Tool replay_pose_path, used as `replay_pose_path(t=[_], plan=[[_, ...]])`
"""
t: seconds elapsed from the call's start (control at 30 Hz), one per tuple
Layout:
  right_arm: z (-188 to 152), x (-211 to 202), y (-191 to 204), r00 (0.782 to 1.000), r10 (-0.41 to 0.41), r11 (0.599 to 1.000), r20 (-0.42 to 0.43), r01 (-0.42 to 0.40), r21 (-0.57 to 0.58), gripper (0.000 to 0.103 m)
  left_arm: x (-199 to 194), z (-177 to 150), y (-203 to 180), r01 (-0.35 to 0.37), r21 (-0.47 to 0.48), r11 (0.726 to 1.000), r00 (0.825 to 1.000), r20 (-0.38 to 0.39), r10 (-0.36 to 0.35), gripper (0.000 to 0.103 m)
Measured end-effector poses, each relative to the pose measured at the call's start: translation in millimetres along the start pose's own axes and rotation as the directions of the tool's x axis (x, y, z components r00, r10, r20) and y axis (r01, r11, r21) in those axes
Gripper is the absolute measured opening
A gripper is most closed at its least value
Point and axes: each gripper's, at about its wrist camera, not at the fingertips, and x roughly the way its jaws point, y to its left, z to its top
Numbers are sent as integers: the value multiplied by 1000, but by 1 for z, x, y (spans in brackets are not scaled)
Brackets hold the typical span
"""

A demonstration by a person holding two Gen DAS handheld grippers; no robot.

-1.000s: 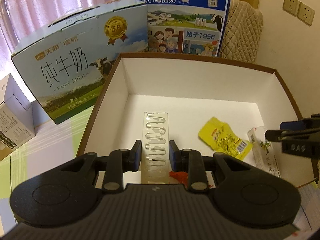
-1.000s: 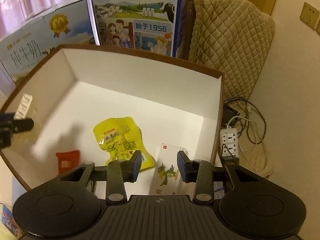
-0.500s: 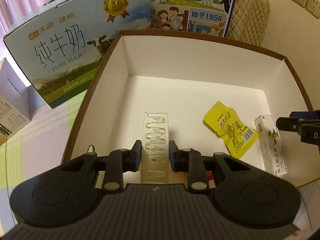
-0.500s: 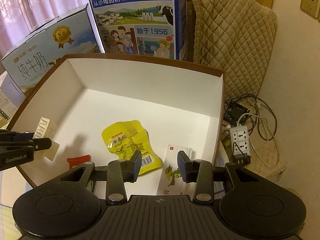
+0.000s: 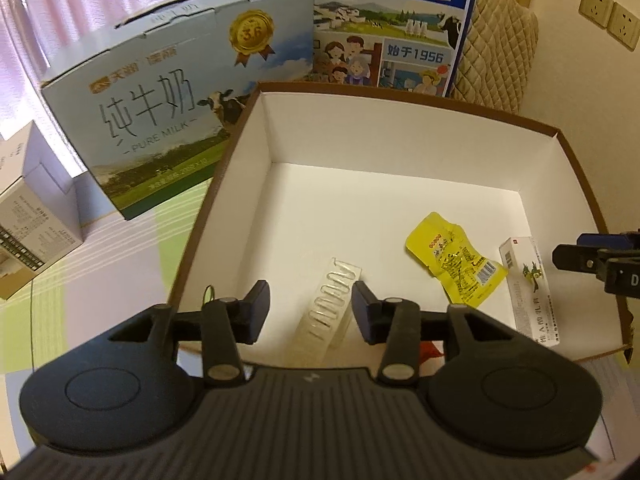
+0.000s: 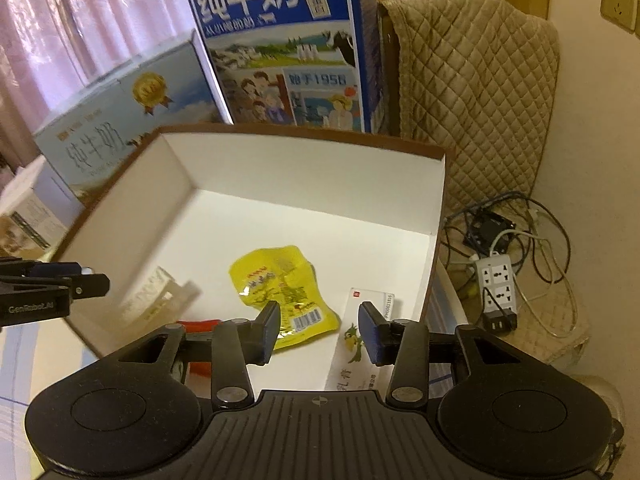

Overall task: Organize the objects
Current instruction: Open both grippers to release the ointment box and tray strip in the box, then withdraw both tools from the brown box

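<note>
Only the right wrist view shows the power strip [image 6: 497, 280] and tangled cables on the floor beside the quilted chair cover [image 6: 476, 92]; only the left wrist view shows the green-striped counter [image 5: 120, 252] and two wall sockets [image 5: 610, 16]. Left gripper [image 5: 311, 307]: fingers have just been opening and stand apart, the clear plastic tray [image 5: 328, 308] lying loose between them, tilted, on the floor of the open box [image 5: 400, 140]. Right gripper [image 6: 319, 329]: fingers likewise just opening, apart, clamped on nothing, above the white carton [image 6: 360, 344] printed with a green bird. Beside it lies a crumpled yellow packet [image 6: 280, 284]; a red packet [image 6: 198, 325] shows near the front wall
</note>
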Motion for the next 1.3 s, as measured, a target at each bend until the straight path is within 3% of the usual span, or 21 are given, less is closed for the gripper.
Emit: replay_pose_path(t=[0.67, 1.07, 1.3], plan=[[-39, -86, 11, 987, 91, 996, 130, -88, -29, 65, -91, -31, -19, 24, -32, 999, 993, 116, -20, 72], [-73, -119, 24, 984, 114, 992, 136, -107, -61, 70, -139, -70, -29, 25, -47, 999, 990, 141, -18, 82], [-91, -137, 29, 982, 130, 990, 137, -121, -72, 70, -156, -94, -31, 40, -61, 997, 990, 137, -31, 82]])
